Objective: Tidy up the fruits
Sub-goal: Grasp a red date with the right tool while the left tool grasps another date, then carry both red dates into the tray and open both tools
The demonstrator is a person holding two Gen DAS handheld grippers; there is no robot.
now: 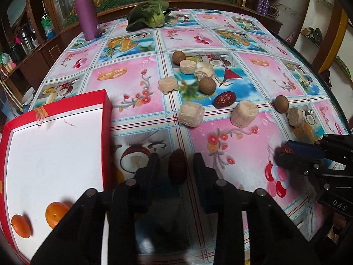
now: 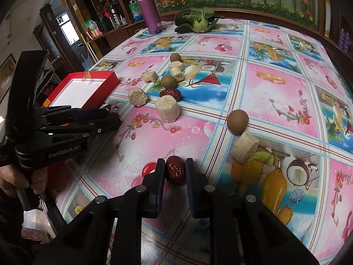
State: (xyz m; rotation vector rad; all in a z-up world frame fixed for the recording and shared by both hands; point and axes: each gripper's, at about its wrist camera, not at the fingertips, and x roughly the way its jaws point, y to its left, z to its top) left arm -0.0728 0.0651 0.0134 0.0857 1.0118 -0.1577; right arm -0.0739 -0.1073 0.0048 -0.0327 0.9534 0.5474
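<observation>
Right in front of the right wrist camera, a red date [image 2: 175, 170] is squeezed between the two black fingers of the right claw [image 2: 175, 170], which are closed tight on it just above the surface [image 2: 275, 101]. A dark brown date [image 1: 177, 166] is seen between the fingers of the left claw [image 1: 176, 165]; a gap shows on each side of it, so the fingers are held apart and not pressed on the fruit.

A red box [image 1: 55, 154] with a white inside is set on the surface just left of the left claw. Two oranges [image 1: 37, 219] are kept in the near end of the box; the rest of it is bare.

Beyond the box, pale round chunks [image 1: 191, 113], brown round fruits [image 1: 207, 85] and one more red date [image 1: 224, 99] are spread out on the bright cloth. Farther back from the box, a purple bottle [image 1: 86, 11] and a leafy green vegetable [image 1: 150, 16] are found.
</observation>
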